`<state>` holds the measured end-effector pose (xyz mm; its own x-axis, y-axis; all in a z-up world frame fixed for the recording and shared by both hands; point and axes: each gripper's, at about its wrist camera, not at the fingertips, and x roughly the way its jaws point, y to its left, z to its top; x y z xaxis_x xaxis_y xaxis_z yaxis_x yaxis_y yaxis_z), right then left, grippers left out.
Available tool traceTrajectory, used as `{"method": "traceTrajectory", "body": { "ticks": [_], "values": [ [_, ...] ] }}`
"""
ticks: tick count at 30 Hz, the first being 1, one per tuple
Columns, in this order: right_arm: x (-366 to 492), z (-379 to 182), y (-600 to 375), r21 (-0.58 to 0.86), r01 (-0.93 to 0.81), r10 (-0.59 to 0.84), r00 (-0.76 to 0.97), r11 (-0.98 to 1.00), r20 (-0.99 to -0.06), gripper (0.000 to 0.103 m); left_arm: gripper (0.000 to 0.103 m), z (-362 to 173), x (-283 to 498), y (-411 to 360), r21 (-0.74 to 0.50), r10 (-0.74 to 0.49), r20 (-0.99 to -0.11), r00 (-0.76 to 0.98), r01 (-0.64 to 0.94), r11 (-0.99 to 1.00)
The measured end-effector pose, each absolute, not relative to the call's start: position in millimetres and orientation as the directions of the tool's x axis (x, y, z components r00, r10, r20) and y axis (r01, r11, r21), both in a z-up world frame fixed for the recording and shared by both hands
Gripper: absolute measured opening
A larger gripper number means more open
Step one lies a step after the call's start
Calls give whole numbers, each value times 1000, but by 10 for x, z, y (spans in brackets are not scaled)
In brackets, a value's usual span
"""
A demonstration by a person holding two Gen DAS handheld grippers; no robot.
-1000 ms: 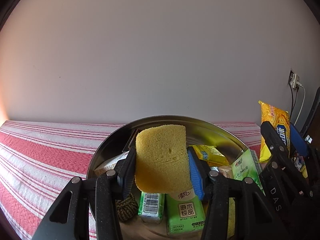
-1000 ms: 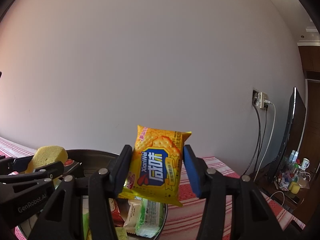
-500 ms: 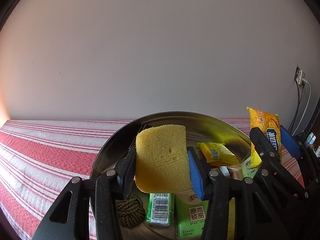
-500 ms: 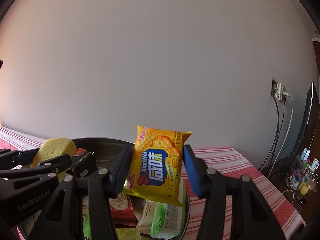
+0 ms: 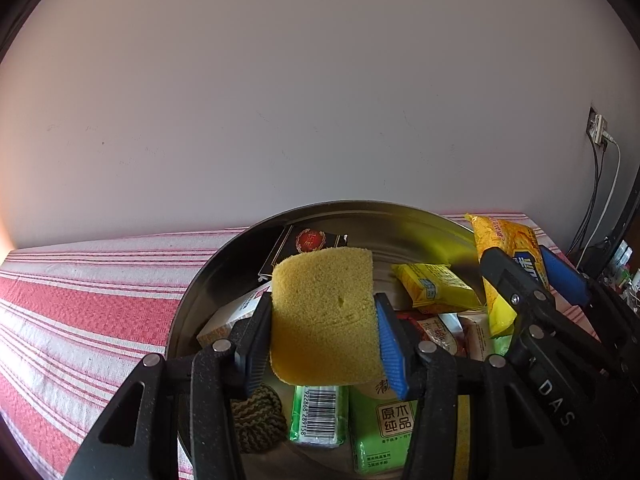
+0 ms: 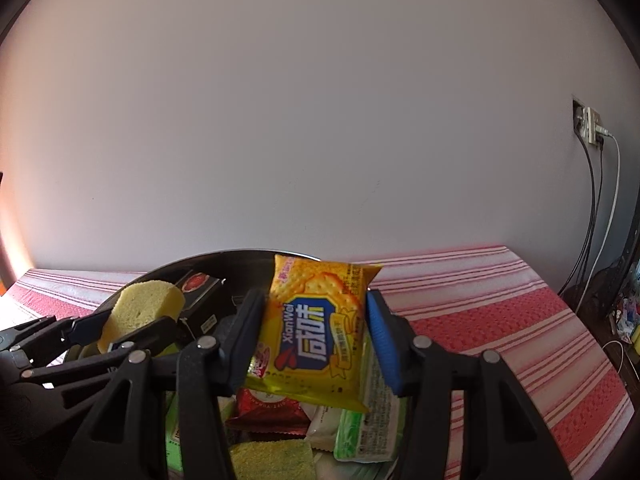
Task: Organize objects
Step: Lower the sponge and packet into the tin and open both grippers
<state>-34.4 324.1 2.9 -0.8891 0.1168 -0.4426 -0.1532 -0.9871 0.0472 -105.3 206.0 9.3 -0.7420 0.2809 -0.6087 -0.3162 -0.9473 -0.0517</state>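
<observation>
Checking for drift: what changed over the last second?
The right gripper, with its yellow cracker packet, swung in over the metal basin, closer to the left gripper. Nothing taken or released: left stays clamped on the yellow sponge, basin contents unmoved.

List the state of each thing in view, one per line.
Left gripper: shut on sponge.
Sponge: held upright above the bowl.
Right gripper: shut on cracker pack.
Cracker pack: held upright, sealed, over the bowl's rim.
Bowl: on the striped cloth, loaded with packets.
Tissue pack: lying flat in the bowl.
</observation>
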Motion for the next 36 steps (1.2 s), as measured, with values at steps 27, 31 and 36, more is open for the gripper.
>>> {"method": "traceTrajectory", "body": {
  "ticks": [27,31,36],
  "values": [
    [-179,154,3461,233,-119,25,-928,-965,-371,86,88,261,-850,2212,-94,291,-648,-704,-304,-948],
    [-45,208,3542,250,-187,106,-947,-950,-303,98,88,282,-824,2213,-121,301,-647,-701,-295,-948],
    [-11,206,3652,288,-226,140,-946,-930,-292,103,88,228,-912,2110,-118,299,-647,-701,-295,-948]
  ]
}}
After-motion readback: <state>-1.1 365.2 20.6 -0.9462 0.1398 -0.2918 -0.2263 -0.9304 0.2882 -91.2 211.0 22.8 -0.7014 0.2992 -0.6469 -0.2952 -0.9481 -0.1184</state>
